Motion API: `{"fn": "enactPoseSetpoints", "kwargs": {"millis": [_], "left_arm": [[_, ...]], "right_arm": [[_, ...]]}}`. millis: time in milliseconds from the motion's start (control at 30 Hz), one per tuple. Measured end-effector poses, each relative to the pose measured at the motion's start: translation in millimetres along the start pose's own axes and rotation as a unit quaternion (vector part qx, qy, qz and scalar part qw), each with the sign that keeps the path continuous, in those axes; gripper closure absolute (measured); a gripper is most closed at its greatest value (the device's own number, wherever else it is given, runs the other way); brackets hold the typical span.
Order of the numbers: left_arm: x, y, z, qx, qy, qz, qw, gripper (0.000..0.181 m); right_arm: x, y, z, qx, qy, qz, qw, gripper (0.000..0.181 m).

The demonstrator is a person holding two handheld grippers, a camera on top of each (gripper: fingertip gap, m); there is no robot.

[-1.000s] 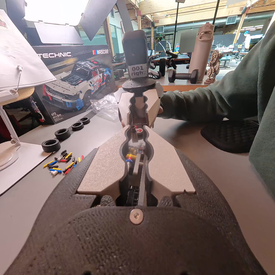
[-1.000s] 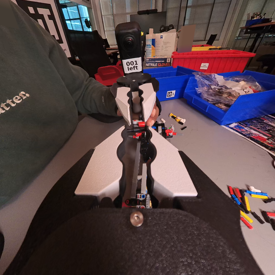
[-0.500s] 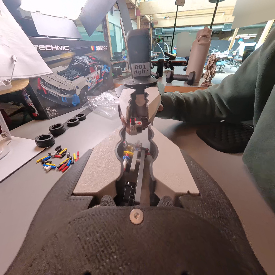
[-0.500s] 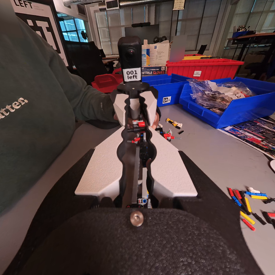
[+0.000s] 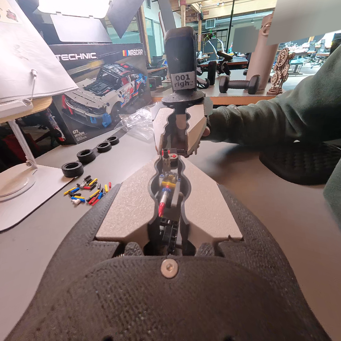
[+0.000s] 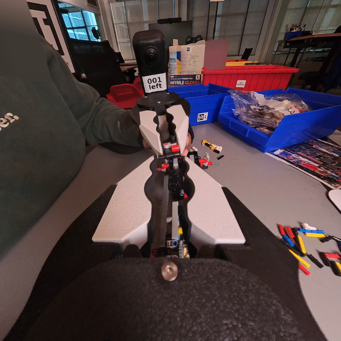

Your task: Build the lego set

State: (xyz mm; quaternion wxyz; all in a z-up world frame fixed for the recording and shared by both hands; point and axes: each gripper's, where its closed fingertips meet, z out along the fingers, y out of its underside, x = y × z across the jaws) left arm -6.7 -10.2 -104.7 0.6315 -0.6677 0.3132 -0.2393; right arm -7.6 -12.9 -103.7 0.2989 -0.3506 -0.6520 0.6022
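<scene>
A long lego assembly (image 5: pixel 169 180) of grey and black beams, with a yellow block and a red axle, lies between the fingers of my left gripper (image 5: pixel 169 160), which is shut on it. My right gripper (image 5: pixel 174 151) faces it tip to tip and grips a grey and red piece at the far end. In the right wrist view my right gripper (image 6: pixel 169 160) is shut on the black and grey assembly (image 6: pixel 175 182), and the left gripper (image 6: pixel 170 152) holds its far end. Both are held above the grey table.
Loose coloured pins (image 5: pixel 86 190), a few black tyres (image 5: pixel 72 168) and the set's box (image 5: pixel 103 92) lie left of the left gripper. Blue bins (image 6: pixel 276 132) with a parts bag (image 6: pixel 267 110), small sub-assemblies (image 6: pixel 206 162), more pins (image 6: pixel 304 243) and a printed sheet (image 6: pixel 313 162) are in the right wrist view. Left and right tips are no more than a few centimetres apart.
Both grippers stay tip to tip on the assembly. The assembly has shifted between the left fingers, so the red axle and yellow block show more. Both views have tilted slightly.
</scene>
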Motion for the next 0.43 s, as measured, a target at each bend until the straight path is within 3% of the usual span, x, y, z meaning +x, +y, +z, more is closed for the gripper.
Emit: {"fn": "enactPoseSetpoints", "kwargs": {"millis": [100,167,300,433], "left_arm": [[-14.6,-5.4,-8.4,0.006,-0.031,0.001,0.999,0.168],[-25.5,-9.2,-15.6,0.005,-0.054,0.009,0.998,0.168],[-48.3,-7.2,-27.7,-0.007,-0.107,0.021,0.994,0.168],[-64.0,-3.7,-36.1,-0.002,-0.144,0.016,0.99,0.168]], "right_arm": [[19.6,-8.0,-14.7,0.005,0.045,-0.009,0.999,0.156],[56.0,-19.9,-35.5,0.003,0.136,-0.034,0.99,0.159],[151.9,-70.4,-103.7,0.018,0.373,-0.11,0.921,0.179],[234.8,-111.2,-164.1,0.011,0.509,-0.143,0.849,0.181]]}}
